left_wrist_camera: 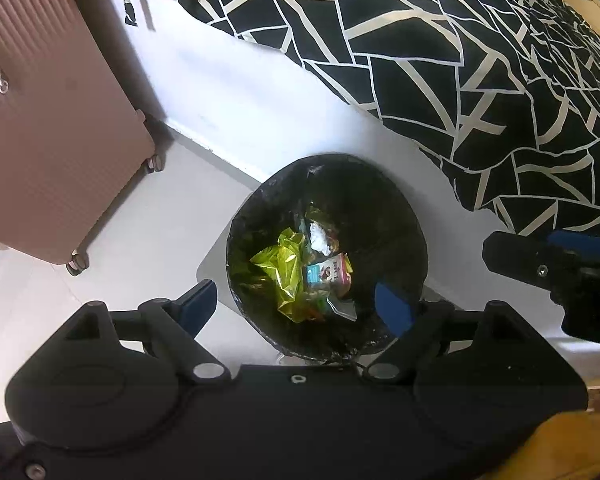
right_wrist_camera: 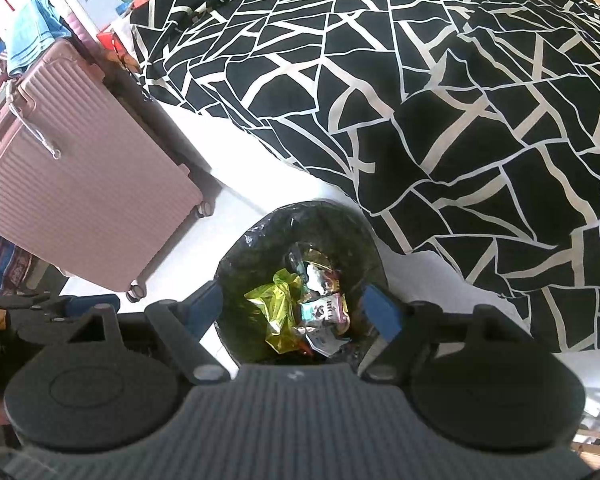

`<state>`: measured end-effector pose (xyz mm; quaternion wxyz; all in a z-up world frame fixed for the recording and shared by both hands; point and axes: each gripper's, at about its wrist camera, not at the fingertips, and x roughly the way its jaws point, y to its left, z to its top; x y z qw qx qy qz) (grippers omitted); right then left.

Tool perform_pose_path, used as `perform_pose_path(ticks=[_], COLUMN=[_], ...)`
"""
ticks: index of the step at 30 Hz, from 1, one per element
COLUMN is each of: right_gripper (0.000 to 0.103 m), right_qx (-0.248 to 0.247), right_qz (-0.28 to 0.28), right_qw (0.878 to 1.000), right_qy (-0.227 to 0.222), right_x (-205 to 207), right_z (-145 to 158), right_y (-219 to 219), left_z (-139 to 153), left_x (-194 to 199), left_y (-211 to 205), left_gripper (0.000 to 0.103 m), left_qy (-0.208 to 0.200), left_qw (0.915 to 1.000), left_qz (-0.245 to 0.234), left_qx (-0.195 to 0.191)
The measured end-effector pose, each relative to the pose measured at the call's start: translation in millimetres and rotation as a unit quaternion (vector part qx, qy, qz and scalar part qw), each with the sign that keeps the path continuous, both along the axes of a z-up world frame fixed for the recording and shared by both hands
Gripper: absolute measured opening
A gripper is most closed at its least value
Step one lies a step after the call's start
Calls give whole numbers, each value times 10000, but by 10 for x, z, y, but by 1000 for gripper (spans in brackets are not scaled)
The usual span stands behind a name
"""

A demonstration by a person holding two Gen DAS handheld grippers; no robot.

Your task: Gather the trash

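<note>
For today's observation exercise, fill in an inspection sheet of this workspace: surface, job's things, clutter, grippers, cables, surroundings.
Surface: pale floor, bare around the bin.
Job's things: black-lined trash bin holding a yellow-green wrapper, a small carton and other packets.
Clutter: nothing seen loose on the floor.
Grippers: left hand-held gripper and right hand-held gripper both open, empty, above the bin.
Cables: nothing seen.
Surroundings: pink suitcase on wheels; bed with black-and-white cover.

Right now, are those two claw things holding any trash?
No. The left gripper and the right gripper both stand open and empty above the trash bin; the wrappers lie inside it.
</note>
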<state>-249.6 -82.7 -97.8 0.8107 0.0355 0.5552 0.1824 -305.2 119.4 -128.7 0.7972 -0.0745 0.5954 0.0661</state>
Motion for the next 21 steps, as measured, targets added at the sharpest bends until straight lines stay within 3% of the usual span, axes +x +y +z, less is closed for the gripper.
perform_pose_path(ticks=[21], right_gripper=[86], right_qx=[-110], right_qz=[-53], right_qw=[9999], right_qy=[42], right_x=[20], right_z=[-26], right_y=[-11], left_z=[-86], left_x=[3], left_y=[-34], left_gripper=[85], left_qy=[104], left_qw=[9999], left_qz=[-96], left_qx=[44])
